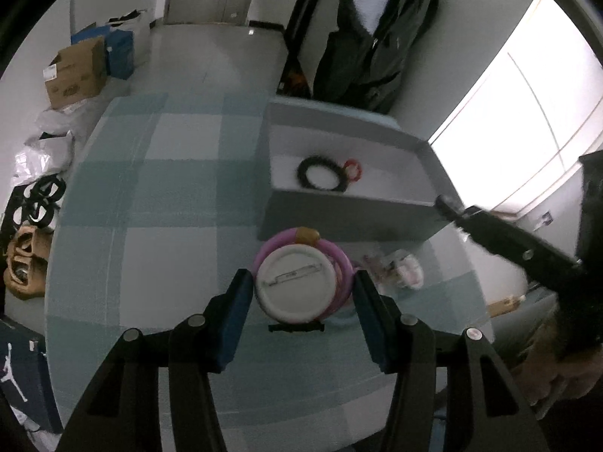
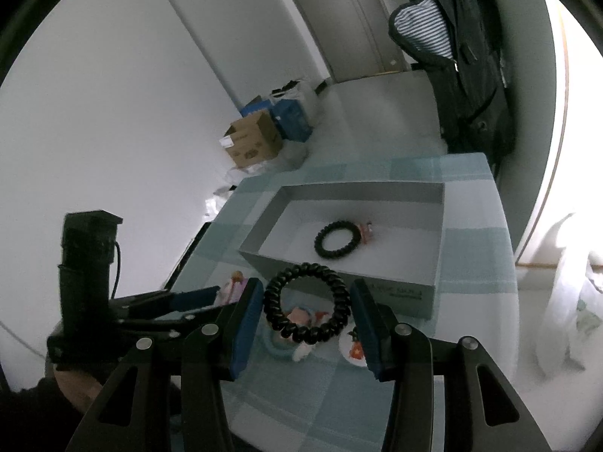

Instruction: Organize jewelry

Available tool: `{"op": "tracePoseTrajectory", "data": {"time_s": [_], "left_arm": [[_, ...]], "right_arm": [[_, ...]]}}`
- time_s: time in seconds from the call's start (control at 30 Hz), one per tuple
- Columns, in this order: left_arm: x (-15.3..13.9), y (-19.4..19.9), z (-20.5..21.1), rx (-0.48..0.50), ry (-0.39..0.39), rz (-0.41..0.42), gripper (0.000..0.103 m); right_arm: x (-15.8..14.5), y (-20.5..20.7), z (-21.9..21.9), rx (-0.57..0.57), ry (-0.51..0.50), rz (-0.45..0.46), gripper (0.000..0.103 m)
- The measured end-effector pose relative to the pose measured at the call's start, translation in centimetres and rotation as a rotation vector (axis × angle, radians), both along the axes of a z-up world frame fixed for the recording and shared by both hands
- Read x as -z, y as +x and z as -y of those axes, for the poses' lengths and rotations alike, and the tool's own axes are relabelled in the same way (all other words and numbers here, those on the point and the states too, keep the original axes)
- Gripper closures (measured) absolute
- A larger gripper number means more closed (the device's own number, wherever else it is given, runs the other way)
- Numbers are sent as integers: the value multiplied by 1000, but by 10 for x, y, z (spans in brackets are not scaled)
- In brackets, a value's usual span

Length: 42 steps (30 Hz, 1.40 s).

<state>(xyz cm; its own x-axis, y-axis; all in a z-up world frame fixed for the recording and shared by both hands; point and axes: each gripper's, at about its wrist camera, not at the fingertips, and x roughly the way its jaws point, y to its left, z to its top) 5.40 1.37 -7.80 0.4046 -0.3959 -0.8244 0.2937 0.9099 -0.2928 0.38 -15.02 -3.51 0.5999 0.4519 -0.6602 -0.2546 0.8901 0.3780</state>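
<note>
**Two pieces held just short of the box**

The left gripper (image 1: 301, 290) is clamping a round white pin badge (image 1: 296, 282), its flat back up and the clasp bar running slightly tilted across, with a smooth pink bangle (image 1: 331, 252) caught behind it. The right gripper (image 2: 307, 303) is pinching a black coiled hair tie (image 2: 307, 303), ring facing up. Both are hovering just before the grey cardboard box (image 2: 339, 267), where another coiled tie (image 2: 336, 239) is lying flat.

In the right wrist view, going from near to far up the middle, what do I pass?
Black spiral hair tie between the right gripper fingers → near wall of the grey box → second black spiral tie inside the box → far box wall → cardboard carton on the floor.
</note>
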Motion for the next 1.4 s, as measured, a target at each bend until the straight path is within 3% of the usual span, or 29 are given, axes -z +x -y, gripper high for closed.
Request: {"op": "tracePoseTrajectory", "data": {"time_s": [0.13,0.23,0.33,0.43,0.5,0.57,0.7,0.83,1.03,1.1,1.23,1.4], "left_arm": [[5,-2,3,-20,165,15,54],[17,2,-2,-26,207,-28,53],[28,7,-6,-30,208,-101,53],[24,6,-3,-16,196,-83,53],[14,2,-1,7,193,-50,46],[4,-3,4,28,178,-6,29],[-6,-11,18,74,171,55,29],[3,-9,29,104,156,35,29],[2,-4,52,128,202,72,29],[2,-3,55,139,202,73,30],[3,-1,62,157,218,65,53],[7,1,61,167,200,26,67]], "right_arm": [[-1,0,1,4,3,-2,57],[-1,0,0,5,3,-2,57],[-1,0,0,6,3,-3,57],[-1,0,3,13,8,-6,57],[-2,-1,4,19,10,-5,57],[-2,-1,7,26,16,-6,57],[-4,-2,12,38,28,-7,57],[-4,-2,16,46,31,-8,57],[-6,-1,24,61,47,-5,57],[-7,-1,26,65,50,-4,57],[-6,-2,31,69,54,-6,57],[-6,-3,37,79,63,-8,57]]}}
